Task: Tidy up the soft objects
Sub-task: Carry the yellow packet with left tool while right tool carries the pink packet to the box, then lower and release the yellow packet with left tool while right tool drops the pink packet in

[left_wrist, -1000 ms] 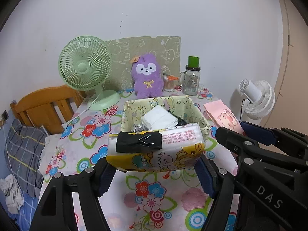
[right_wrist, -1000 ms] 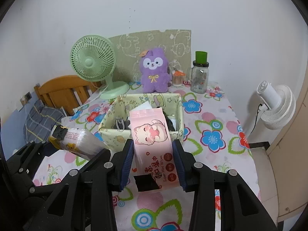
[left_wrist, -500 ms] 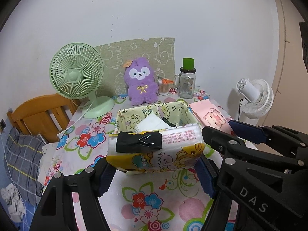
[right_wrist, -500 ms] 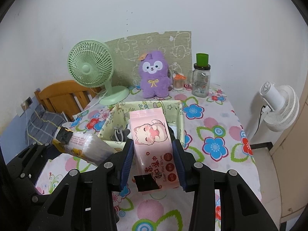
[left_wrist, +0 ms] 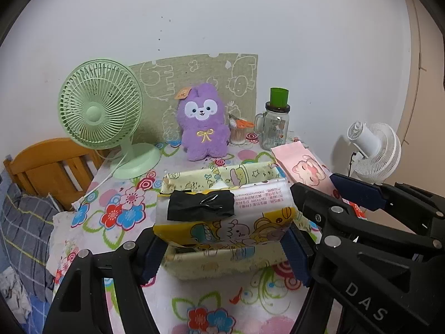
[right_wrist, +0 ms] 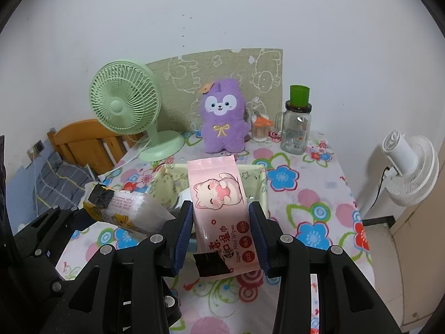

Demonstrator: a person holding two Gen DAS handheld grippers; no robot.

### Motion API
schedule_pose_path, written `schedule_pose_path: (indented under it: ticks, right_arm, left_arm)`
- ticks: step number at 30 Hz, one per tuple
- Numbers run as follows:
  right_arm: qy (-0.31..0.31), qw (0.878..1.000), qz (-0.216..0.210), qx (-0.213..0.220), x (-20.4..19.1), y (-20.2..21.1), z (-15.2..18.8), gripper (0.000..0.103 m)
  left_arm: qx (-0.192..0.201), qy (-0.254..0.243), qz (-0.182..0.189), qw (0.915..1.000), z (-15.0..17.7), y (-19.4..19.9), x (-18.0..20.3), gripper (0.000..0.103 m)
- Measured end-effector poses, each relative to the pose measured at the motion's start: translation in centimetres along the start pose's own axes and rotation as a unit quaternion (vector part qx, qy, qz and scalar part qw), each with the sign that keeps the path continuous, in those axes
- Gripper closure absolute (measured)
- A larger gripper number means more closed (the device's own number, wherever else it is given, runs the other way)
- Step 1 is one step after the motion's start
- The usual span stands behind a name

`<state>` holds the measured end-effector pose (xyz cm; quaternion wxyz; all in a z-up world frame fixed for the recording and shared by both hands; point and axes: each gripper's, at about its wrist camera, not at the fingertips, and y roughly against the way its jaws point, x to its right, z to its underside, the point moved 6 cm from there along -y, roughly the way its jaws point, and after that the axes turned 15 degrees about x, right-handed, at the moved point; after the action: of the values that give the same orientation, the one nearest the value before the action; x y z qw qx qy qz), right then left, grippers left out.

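Note:
My left gripper is shut on a yellow tissue pack with black tape, held just above the near rim of the pale yellow fabric basket. My right gripper is shut on a pink wet-wipes pack with a cat print, held over the basket at its near right side. The pink pack also shows in the left wrist view, and the yellow pack in the right wrist view. A purple plush toy stands at the back of the table.
A green desk fan stands back left, its cord trailing along the table. A glass jar with green lid and a small cup stand back right. A wooden chair is left of the table, a white floor fan right.
Both grippers have dropped lower and pulled back from the basket with their packs; the basket's inside is now mostly hidden in the left wrist view.

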<state>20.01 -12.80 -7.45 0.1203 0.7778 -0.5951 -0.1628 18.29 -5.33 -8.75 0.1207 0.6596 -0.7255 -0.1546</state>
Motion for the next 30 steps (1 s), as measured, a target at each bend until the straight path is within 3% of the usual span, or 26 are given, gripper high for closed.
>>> schedule_pose_path:
  ticks: [15, 30]
  right_arm:
    - [-0.001, 1.0, 0.013, -0.002, 0.4, -4.2, -1.6, 0.059]
    - [-0.03, 0.998, 0.028, -0.052, 2.3, -10.1, 0.8, 0.059]
  left_arm:
    - [-0.015, -0.002, 0.004, 0.9999, -1.5, -5.4, -0.6, 0.027]
    - [-0.071, 0.01, 0.007, 0.9974, 1.0, -10.9, -0.7, 0.025]
